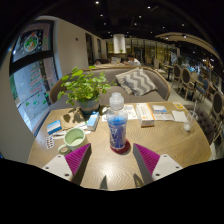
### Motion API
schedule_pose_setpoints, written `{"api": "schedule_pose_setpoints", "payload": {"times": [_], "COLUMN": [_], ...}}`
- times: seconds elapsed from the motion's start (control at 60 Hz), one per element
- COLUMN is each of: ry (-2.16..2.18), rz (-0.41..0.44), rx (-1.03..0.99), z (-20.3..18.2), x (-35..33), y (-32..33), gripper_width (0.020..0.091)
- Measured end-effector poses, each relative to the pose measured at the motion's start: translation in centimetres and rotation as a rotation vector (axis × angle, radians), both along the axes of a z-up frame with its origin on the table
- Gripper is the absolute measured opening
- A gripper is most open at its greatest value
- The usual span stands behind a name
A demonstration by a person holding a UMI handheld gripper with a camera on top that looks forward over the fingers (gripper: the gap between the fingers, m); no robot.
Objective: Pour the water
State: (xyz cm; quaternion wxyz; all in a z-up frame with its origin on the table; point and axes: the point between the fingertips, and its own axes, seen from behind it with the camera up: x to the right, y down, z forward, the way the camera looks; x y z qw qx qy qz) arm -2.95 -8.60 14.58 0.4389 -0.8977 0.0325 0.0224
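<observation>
Standing just ahead of the gripper (112,160) (fingers apart): a water bottle (117,124).

Round wooden table (150,145), cushioned sofa (135,80) behind, ceiling lights (118,44)

Warm ceiling lamps (118,42) are lighting the room dimly, the bench (150,140) is catching a soft glow, and straight lines are bending toward the edges.
</observation>
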Motion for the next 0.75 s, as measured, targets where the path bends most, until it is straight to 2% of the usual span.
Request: {"api": "schedule_pose_setpoints", "payload": {"times": [0.167,0.35,0.75], "ry": [-0.003,-0.032,-0.078], "rz": [-0.035,-0.059,-0.062], "rx": [-0.009,-0.007,0.021], "z": [4.4,6.4,8.0], "x": [-1.1,-1.3,-0.4], "y": [-6.8,-11.6,-12.4], "gripper_width": [0.0854,0.0853,0.0853]}}
